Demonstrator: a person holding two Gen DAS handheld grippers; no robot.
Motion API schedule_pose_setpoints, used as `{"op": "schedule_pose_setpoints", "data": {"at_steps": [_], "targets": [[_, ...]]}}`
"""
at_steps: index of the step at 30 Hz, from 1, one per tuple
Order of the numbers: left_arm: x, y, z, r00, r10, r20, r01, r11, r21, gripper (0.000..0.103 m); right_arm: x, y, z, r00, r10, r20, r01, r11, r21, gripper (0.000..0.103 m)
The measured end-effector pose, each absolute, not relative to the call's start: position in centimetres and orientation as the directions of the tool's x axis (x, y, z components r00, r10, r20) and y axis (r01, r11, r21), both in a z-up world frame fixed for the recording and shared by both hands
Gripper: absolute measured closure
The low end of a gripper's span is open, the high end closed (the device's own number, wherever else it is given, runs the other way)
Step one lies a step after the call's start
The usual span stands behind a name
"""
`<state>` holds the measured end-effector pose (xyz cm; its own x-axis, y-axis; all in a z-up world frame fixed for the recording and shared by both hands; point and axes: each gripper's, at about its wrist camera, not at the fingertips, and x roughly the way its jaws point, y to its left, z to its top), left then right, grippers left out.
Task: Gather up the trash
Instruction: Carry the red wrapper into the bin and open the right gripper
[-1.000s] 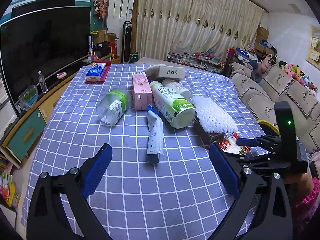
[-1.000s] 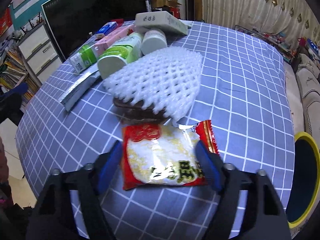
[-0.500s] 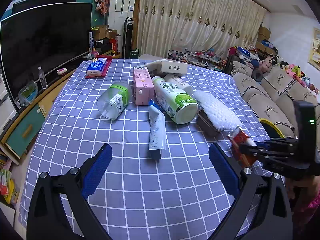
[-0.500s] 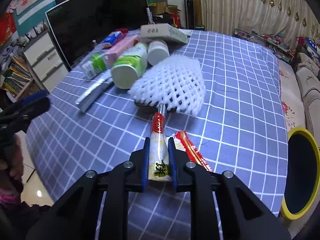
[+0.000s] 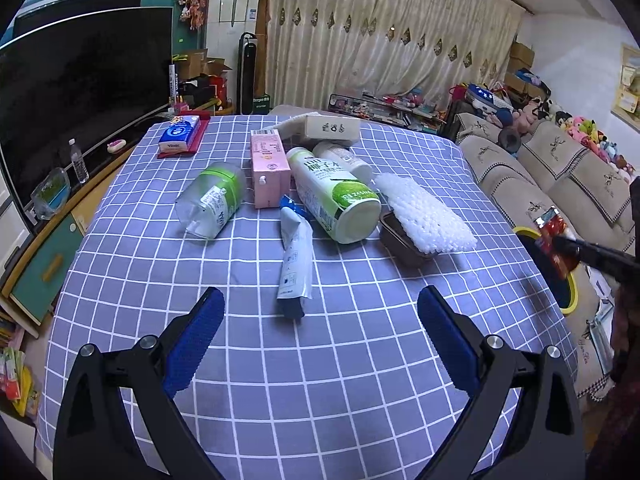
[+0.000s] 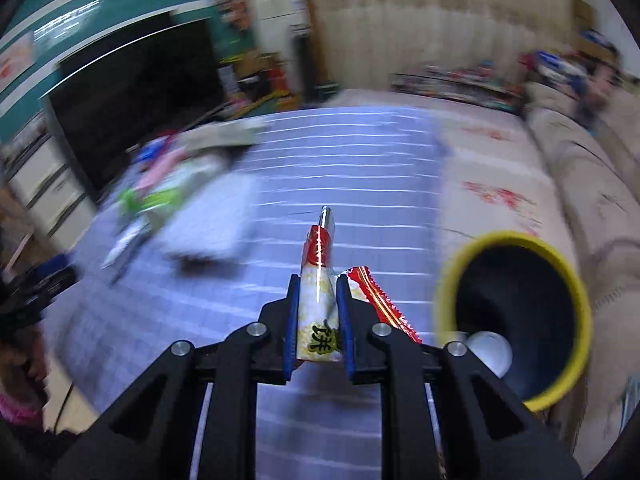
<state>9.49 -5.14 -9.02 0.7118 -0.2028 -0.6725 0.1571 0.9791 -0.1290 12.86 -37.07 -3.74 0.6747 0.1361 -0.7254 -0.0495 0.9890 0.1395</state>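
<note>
My right gripper [image 6: 316, 284] is shut on a red-and-white snack wrapper [image 6: 318, 264], folded upright between the blue pads and held in the air. A black trash bin with a yellow rim [image 6: 508, 236] stands just right of it, beside the table, with a white object [image 6: 490, 350] inside. The left wrist view shows the wrapper [image 5: 554, 236] past the table's right edge, above the bin rim [image 5: 571, 298]. My left gripper [image 5: 320, 296] hangs open over the near part of the table, with nothing between its fingers. A squeezed tube [image 5: 295, 258] lies just beyond it.
On the checked blue cloth [image 5: 280, 380] lie a green-white bottle [image 5: 334, 196], a clear jar with a green lid [image 5: 214, 204], a pink carton [image 5: 269, 168], a white foam net [image 5: 426, 216] over a brown tray [image 5: 400, 242], a white box [image 5: 330, 130] and a tissue pack [image 5: 180, 136]. A sofa [image 5: 560, 184] stands right.
My right gripper shut on the wrapper, lifted it off the table and swung it right toward the bin. The left gripper stayed almost still.
</note>
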Motion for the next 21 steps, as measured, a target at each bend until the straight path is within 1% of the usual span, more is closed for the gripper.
{"op": "schedule_pose_setpoints", "data": {"at_steps": [3,7,13,17,18,19,21], "targets": [[9.7,-5.5,-9.1,0.71,-0.199,-0.676,0.158,0.98,-0.121,0.007,13.9,-41.6,-5.6,0.66,0.015,-0.751,0.092,0.991,0.101,0.086],[10.1,-5.9,-9.2,0.705,-0.191,-0.683,0.158,0.981,-0.11,0.007,15.4,-46.2,-9.1,0.605,-0.067,-0.794,0.21,0.975,0.078,0.086],[10.8,-7.0,-9.4,0.695,-0.184,-0.695,0.166,0.982,-0.094,0.007,17.1,-50.3,-12.9,0.544,-0.114,-0.831,0.292,0.955,0.06,0.082],[11.3,-7.6,-9.4,0.689,-0.185,-0.7,0.175,0.981,-0.088,0.007,17.9,-51.6,-14.1,0.522,-0.135,-0.842,0.324,0.945,0.049,0.081],[11.4,-7.8,-9.5,0.688,-0.185,-0.702,0.176,0.981,-0.086,0.007,18.0,-51.8,-14.4,0.516,-0.139,-0.845,0.329,0.943,0.046,0.078],[11.5,-7.9,-9.5,0.686,-0.184,-0.704,0.177,0.981,-0.084,0.007,18.2,-52.1,-14.7,0.51,-0.145,-0.848,0.336,0.941,0.041,0.07],[11.7,-8.1,-9.7,0.682,-0.183,-0.708,0.178,0.981,-0.083,0.007,18.1,-52.4,-14.9,0.509,-0.153,-0.847,0.345,0.938,0.037,0.06]]}}
